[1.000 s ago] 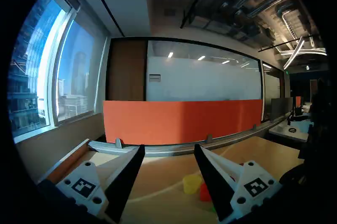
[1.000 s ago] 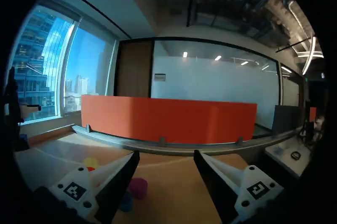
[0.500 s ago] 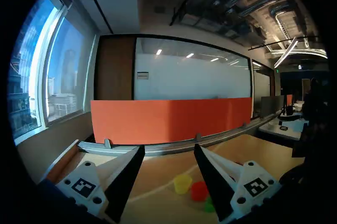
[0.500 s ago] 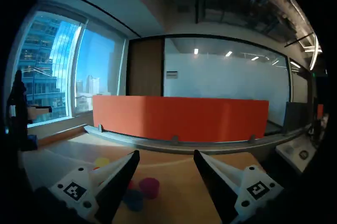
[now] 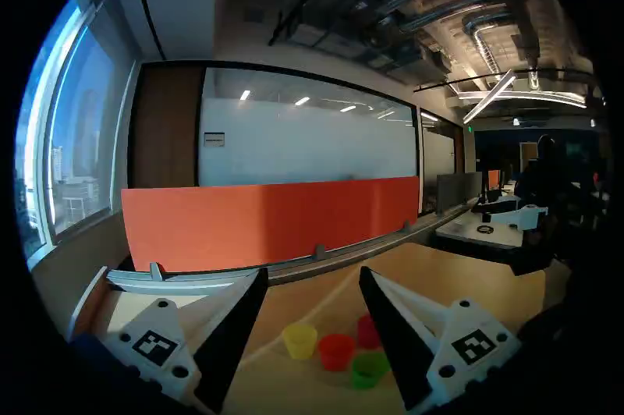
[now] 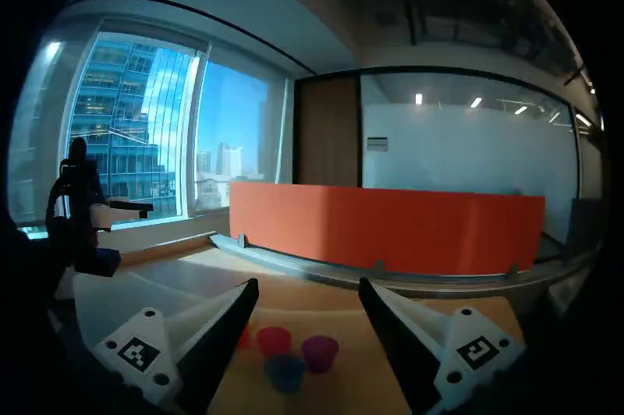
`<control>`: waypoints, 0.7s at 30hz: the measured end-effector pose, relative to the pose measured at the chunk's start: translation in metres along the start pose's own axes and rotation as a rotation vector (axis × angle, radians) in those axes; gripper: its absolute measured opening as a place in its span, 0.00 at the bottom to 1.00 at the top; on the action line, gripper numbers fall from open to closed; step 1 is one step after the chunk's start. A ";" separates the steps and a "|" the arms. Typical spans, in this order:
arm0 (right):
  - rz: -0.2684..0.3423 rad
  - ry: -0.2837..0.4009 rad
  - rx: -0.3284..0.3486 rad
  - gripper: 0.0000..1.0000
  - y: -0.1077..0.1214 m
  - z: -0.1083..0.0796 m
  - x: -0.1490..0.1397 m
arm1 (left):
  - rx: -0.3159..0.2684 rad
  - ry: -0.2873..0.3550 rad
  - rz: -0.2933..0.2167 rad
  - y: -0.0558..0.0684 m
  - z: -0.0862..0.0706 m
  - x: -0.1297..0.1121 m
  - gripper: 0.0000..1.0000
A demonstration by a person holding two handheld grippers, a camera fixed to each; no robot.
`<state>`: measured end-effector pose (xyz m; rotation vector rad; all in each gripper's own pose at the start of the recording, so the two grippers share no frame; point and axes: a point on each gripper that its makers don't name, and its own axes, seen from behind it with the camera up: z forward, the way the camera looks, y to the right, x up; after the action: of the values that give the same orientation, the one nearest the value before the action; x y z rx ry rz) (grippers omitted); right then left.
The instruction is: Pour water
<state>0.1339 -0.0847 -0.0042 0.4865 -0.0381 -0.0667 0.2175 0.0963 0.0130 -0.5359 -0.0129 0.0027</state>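
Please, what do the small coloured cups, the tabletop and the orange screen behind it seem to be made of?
The coloured cups look like plastic: plain bright colours, thin walls, slightly see-through. The tabletop looks like wood or wood-look laminate: light brown, smooth, faintly shiny in the sun. The orange screen is matte without reflections, perhaps fabric-covered board; the view cannot settle this.

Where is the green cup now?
In the left gripper view the green cup sits on the desk by the right-hand finger, right of the orange-red cup.

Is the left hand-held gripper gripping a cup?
No, the left hand-held gripper stands open; the yellow cup sits on the desk beyond it.
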 end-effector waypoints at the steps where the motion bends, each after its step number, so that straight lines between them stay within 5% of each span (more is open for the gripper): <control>1: -0.001 -0.004 0.005 0.99 -0.001 0.001 -0.001 | -0.004 -0.003 0.000 0.000 0.000 -0.001 0.86; 21: -0.050 -0.196 0.106 0.99 -0.016 0.008 -0.054 | -0.127 -0.123 -0.005 0.022 0.007 -0.051 0.86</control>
<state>0.0783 -0.0986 -0.0053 0.5859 -0.2223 -0.1621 0.1668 0.1184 0.0077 -0.6617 -0.1352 0.0303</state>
